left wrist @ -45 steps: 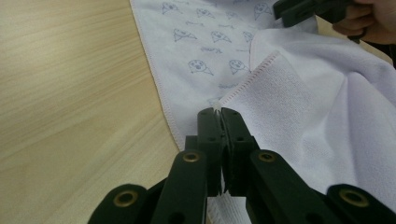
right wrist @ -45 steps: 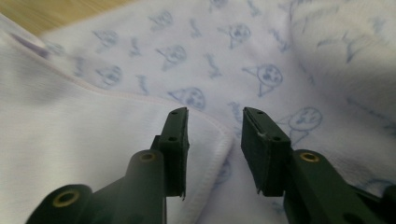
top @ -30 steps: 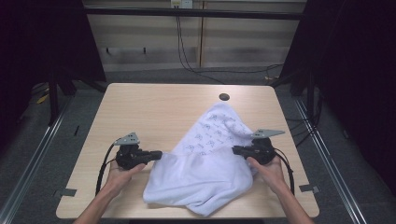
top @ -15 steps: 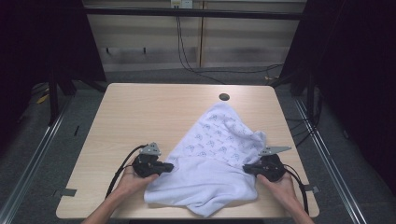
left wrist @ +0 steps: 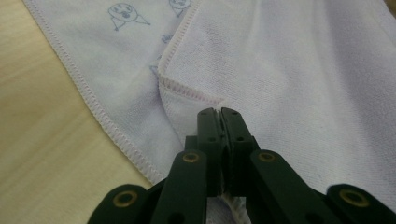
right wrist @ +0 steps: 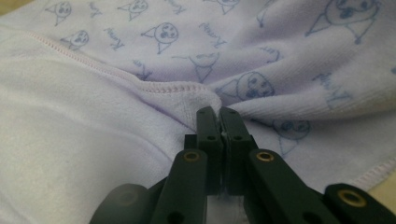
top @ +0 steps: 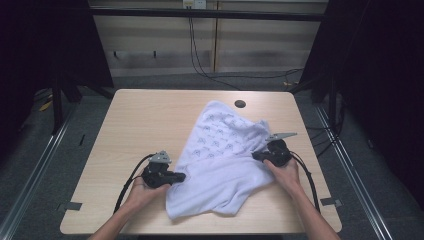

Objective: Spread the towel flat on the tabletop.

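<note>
Lying on a pale wooden table (top: 150,120) among dark curtains, a towel (top: 225,165), edges pinched in both closed claws.

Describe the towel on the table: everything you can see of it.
The towel is pale lilac terry-like cloth with a stitched hem. One face carries small blue cartoon figures, the other is plain. It lies rumpled on the wooden table, its near part folded over plain side up. The left gripper and right gripper each pinch a hemmed edge.

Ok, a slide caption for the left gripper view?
Left gripper shut on the stitched hem of a folded white towel on the wooden table.
</note>
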Available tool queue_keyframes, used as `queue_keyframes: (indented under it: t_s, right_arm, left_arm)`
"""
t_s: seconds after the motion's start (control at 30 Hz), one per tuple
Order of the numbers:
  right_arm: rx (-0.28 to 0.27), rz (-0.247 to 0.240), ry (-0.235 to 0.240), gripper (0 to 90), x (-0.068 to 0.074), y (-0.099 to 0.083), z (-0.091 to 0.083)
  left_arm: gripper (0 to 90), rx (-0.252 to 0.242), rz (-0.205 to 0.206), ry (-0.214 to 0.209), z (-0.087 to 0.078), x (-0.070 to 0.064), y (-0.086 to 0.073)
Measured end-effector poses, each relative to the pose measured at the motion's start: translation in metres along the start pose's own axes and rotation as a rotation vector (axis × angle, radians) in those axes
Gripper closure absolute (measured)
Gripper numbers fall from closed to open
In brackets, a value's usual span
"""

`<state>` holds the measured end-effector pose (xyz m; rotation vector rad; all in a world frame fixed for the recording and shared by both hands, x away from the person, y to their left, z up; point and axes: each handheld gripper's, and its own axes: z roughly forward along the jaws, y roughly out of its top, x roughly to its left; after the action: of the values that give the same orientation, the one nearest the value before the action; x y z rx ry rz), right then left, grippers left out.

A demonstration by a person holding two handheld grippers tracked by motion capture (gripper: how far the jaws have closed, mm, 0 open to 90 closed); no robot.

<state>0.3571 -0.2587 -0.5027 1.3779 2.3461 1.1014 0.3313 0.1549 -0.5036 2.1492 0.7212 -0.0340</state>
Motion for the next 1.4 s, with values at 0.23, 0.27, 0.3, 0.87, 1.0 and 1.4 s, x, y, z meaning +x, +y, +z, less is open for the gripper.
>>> queue_keyframes:
  t_s: [0.23, 0.27, 0.3, 0.87, 1.0, 1.4]
  right_arm:
    - [-0.013, 0.028, -0.035, 88.4, -0.013, 0.026, 0.024]
    - [-0.009, 0.034, -0.047, 88.4, -0.014, 0.03, 0.027]
    - [-0.001, 0.034, -0.06, 88.4, -0.014, 0.034, 0.03]
    - [-0.252, 0.021, 0.021, 88.8, -0.015, 0.072, -0.07]
    - [-0.355, -0.027, 0.035, 88.8, -0.003, 0.092, -0.123]
    - [-0.607, -0.216, 0.026, 88.7, 0.05, 0.15, -0.255]
  left_arm:
    - [87.9, -0.007, -0.02, 0.08, 0.005, 0.02, 0.014]
    - [87.9, -0.011, -0.031, 0.087, 0.007, 0.023, 0.016]
    - [87.9, -0.017, -0.038, 0.089, 0.008, 0.026, 0.017]
    - [88.6, -0.379, -0.124, 0.105, -0.08, 0.037, 0.047]
    - [88.6, -0.474, -0.021, 0.114, -0.13, 0.018, 0.081]
    - [88.5, -0.66, 0.219, 0.142, -0.23, -0.056, 0.154]
